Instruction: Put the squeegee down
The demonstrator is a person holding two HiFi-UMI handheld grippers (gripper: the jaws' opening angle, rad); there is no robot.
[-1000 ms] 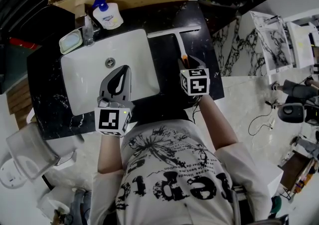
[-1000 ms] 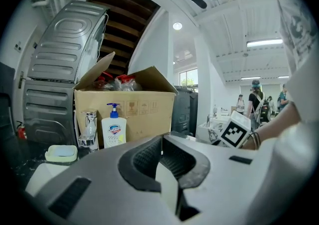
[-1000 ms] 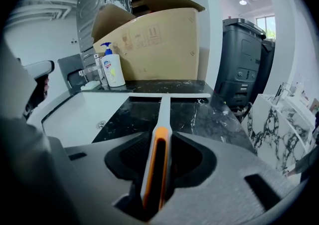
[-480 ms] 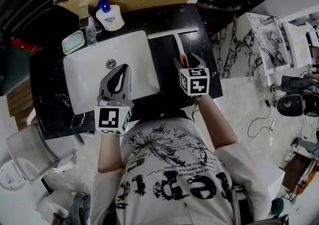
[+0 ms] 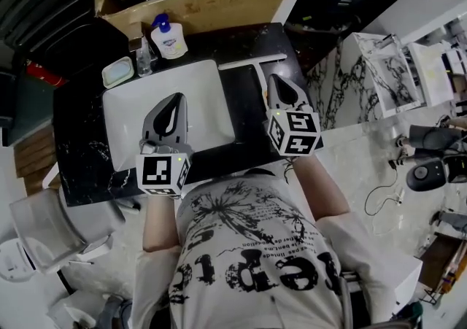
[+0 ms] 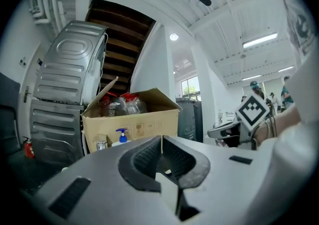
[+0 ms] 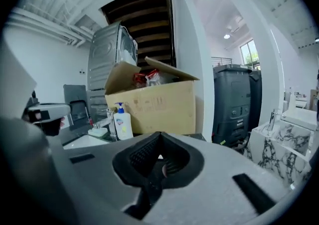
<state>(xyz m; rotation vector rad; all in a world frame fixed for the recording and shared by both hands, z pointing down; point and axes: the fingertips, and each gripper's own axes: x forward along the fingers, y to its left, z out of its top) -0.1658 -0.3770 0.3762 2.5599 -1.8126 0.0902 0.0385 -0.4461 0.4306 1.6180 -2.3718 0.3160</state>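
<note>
On counter [image 5: 248, 123] beside sink [image 5: 139, 120], squeegee [image 5: 253, 63] lay flat, let go. My right gripper [image 5: 273, 79] hung over its handle, jaws just closed on nothing; left gripper [image 5: 177, 98] pinched together, empty. I judged best finish: back straight off, no snagging handle.

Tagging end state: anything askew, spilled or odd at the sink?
Nothing stands out. The squeegee lies flat on the counter, right of the sink. The soap bottle stands upright, with no spill in sight. The right gripper has just closed its jaws on nothing.
</note>
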